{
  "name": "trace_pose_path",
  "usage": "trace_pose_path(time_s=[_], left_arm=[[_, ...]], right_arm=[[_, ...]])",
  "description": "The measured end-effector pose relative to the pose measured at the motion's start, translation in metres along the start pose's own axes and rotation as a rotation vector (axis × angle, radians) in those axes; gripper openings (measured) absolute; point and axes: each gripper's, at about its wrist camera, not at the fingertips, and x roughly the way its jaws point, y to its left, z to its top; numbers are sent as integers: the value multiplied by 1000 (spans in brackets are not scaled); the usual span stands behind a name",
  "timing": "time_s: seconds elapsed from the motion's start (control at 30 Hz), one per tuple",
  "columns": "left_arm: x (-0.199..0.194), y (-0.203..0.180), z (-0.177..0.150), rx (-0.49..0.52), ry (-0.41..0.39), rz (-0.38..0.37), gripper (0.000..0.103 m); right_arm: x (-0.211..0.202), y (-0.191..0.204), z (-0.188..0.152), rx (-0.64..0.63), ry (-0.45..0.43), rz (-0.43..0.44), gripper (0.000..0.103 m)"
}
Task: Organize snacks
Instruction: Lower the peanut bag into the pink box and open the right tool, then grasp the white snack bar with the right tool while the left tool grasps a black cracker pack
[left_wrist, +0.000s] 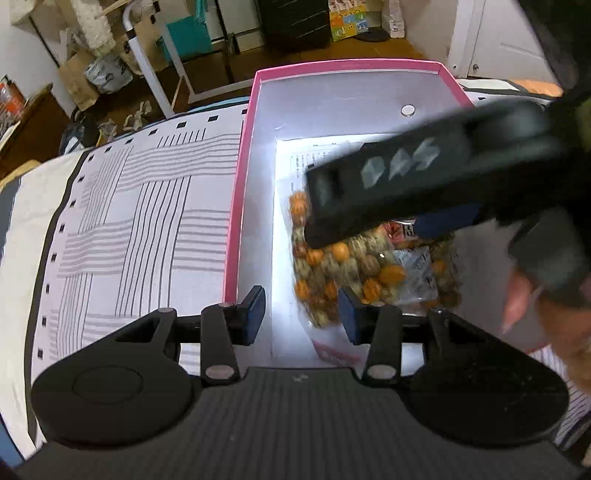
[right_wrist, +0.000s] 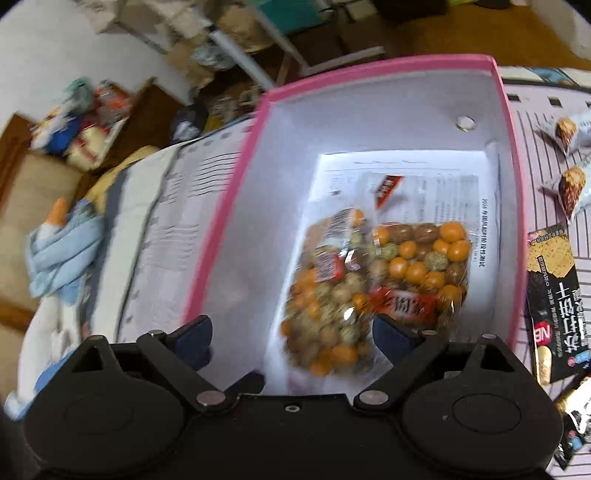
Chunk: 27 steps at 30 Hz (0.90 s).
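A pink box with white inner walls stands on the striped cloth. On the printed sheet at its bottom lies a clear snack bag of orange and brown coated nuts. My left gripper hovers over the near left corner of the box with its jaws a little apart; the bag's lower corner lies by the right pad, and the pads do not press it. My right gripper stands wide open just above the bag, touching nothing. One of its fingers crosses over the bag in the left wrist view.
Right of the box lie a black cracker packet and two small white snack packets. A hand holds the right gripper. The striped cloth stretches left. A light-blue cloth and floor clutter lie beyond the edge.
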Motion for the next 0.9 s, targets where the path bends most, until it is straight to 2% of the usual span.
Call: trace_pose_path(time_s=[0.03, 0.17, 0.4, 0.6, 0.7, 0.9], left_arm=[[-6, 1, -2, -12, -11, -7, 42], [-35, -1, -8, -34, -66, -21, 42], [-88, -22, -13, 7, -154, -57, 42], [-131, -56, -11, 70, -211, -144, 42], [-142, -81, -13, 106, -226, -204, 42], [-136, -133, -8, 166, -233, -276, 42]], right_arm=[[-12, 2, -4, -27, -5, 14, 96], [-67, 17, -23, -160, -58, -42, 96], [-168, -3, -55, -315, -207, -118, 96], [-234, -33, -83, -463, -378, -278, 96], [-252, -55, -88, -474, -372, -320, 96], [-261, -99, -98, -477, -299, -308, 96]])
